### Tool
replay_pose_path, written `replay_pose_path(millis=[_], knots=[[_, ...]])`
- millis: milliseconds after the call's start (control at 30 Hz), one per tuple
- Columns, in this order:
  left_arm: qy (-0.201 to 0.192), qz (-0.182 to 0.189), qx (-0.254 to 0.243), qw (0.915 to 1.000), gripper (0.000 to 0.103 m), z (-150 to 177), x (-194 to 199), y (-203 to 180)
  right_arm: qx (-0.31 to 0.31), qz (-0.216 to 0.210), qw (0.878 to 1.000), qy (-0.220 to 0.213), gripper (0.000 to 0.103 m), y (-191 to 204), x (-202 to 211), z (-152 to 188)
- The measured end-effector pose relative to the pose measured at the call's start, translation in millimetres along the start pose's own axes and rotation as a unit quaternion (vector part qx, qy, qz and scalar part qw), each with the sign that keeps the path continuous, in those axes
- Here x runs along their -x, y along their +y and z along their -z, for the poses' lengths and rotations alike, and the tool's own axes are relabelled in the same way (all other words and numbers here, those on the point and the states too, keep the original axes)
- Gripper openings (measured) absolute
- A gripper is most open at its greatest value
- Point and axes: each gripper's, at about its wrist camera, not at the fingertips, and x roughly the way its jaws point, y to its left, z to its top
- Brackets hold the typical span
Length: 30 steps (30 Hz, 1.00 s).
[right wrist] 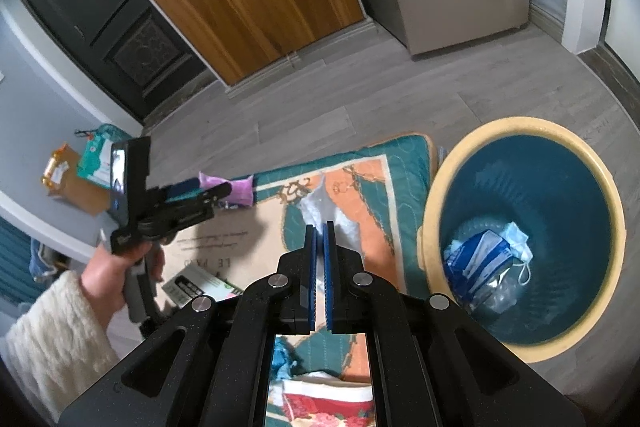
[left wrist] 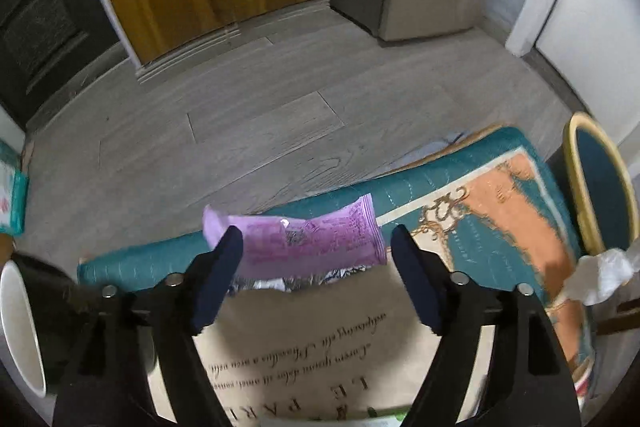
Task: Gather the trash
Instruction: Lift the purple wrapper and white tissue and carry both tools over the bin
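My left claw (left wrist: 316, 255) stands wide open above the teal, orange and cream patterned mat (left wrist: 500, 195) on the grey plank floor (left wrist: 260, 107). A flat purple plastic wrapper (left wrist: 304, 239) shows between and just beyond its dark blue pads (left wrist: 218, 279), which do not touch it; whether it rests on the mat or is in the air I cannot tell. Near the wrapper lies a beige printed paper bag (left wrist: 312, 347). My right claw (right wrist: 319, 227) is closed and empty, over the mat's right part. Just right of the mat stands the round teal bin with a yellow rim (right wrist: 436, 195), holding a blue-and-white carton (right wrist: 480, 255) and a pale face mask (right wrist: 518, 239).
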Motion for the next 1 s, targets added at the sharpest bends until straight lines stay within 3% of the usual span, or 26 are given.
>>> replay_pose_path(millis=[133,200,367,467,533,767,1000], knots=[[0.026,0.003,-0.016,0.9995,0.075,0,-21,-7,-0.003,0.003,1.0,0.0,0.004,-3,-1,-1],[0.04,0.007,-0.025,0.9989,0.059,4,-29,-9,-0.001,0.002,1.0,0.001,0.004,-2,-1,-1],[0.055,0.01,-0.035,0.9978,0.052,18,-35,-13,0.004,0.0,1.0,0.001,0.004,1,-1,-2],[0.056,0.025,-0.044,0.9971,0.027,20,-31,-18,0.003,0.002,1.0,-0.002,0.004,0,1,-2],[0.059,0.023,-0.055,0.9965,0.019,22,-30,-24,0.003,0.005,1.0,-0.004,0.004,-1,2,-3],[0.044,0.02,-0.079,0.9957,0.013,22,-9,-43,-0.004,0.015,1.0,-0.015,0.004,-10,13,-3],[-0.003,0.055,-0.089,0.9945,0.013,12,38,-84,-0.02,0.017,0.998,-0.055,0.004,-30,45,-5]])
